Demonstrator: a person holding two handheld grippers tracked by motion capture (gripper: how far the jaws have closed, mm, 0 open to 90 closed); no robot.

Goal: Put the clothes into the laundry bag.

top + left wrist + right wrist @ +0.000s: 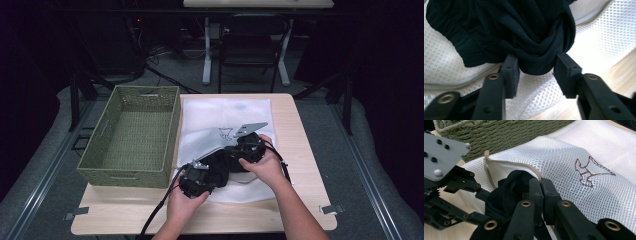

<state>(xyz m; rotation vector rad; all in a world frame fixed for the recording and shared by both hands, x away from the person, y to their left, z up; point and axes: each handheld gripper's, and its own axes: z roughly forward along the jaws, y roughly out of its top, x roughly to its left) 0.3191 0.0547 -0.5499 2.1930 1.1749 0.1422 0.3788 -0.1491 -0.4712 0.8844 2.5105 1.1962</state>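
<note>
**Dark garment going into the mesh laundry bag**

High view: at the centre of the frame a white mesh bag [227, 112] lies flat on the bench [300, 150], with a green woven basket [131, 135] just to its left. Two hands come in from the bottom edge. The left gripper [197, 181] and the right gripper [248, 150] meet over the bag's lower edge, with a bundle of dark cloth [220, 167] between them.

Left gripper view: the dark cloth [524, 32] fills the upper half of the frame, bunched into folds. The left gripper [536, 68] has its fingers [510, 72] set apart on either side of a hanging fold, bracketing it but not pressed together; whether they truly pinch it I cannot tell. Mesh and a zip [456, 83] lie underneath, and bare bench shows at lower right.

Right gripper view: the right gripper [541, 188], at centre, is clenched on the zipped rim of the bag [584, 152], apparently lifting it to keep the mouth open. The dark cloth [506, 192] sits at that opening, left of centre, with the left gripper [461, 202] behind it, seemingly to feed it in. The basket [499, 135] crosses the top.
</note>
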